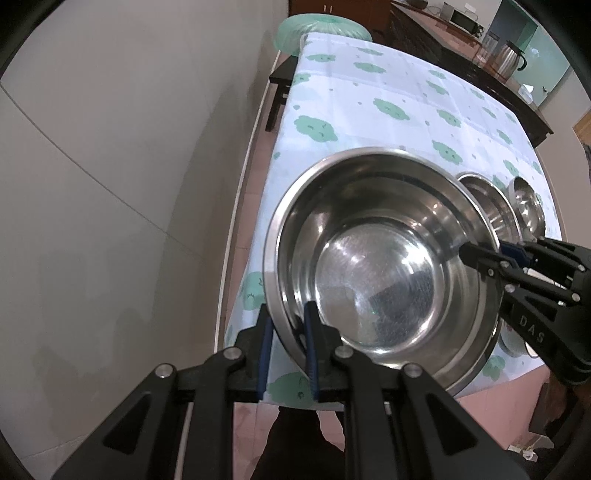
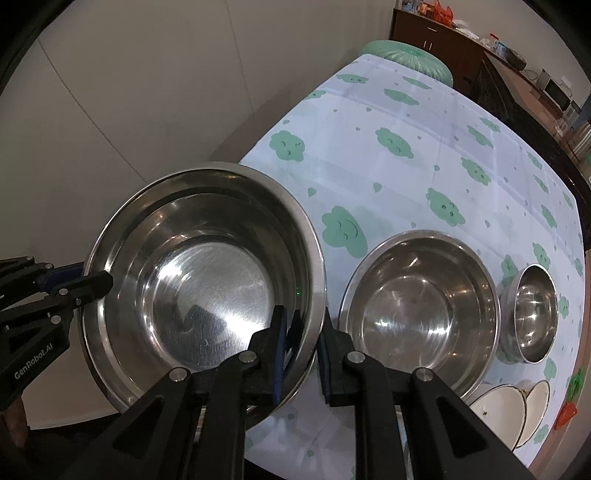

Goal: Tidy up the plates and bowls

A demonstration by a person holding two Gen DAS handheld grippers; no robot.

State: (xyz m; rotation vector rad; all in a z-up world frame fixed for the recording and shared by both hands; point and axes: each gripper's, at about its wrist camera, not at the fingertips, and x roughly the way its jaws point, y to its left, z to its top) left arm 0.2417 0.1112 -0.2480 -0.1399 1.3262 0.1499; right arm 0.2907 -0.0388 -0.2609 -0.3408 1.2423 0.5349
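Note:
A large steel bowl (image 1: 373,266) (image 2: 207,288) hangs over the table's near left corner, gripped at opposite rims. My left gripper (image 1: 288,321) is shut on its near-left rim, one blue pad inside and one outside; from the right wrist view this left gripper (image 2: 96,282) shows at the bowl's left rim. My right gripper (image 2: 303,321) is shut on the right rim, and the right gripper (image 1: 480,254) also appears in the left wrist view. A medium steel bowl (image 2: 417,310) (image 1: 487,206) and a small steel bowl (image 2: 535,310) (image 1: 528,206) stand on the cloth to the right.
The table (image 2: 406,166) wears a pale cloth with green cloud prints. White ceramic dishes (image 2: 498,410) and an orange object (image 2: 569,413) lie near its front right edge. A wall (image 1: 110,184) runs along the left. A green round cover (image 1: 325,29) and a dark sideboard (image 1: 480,62) stand beyond.

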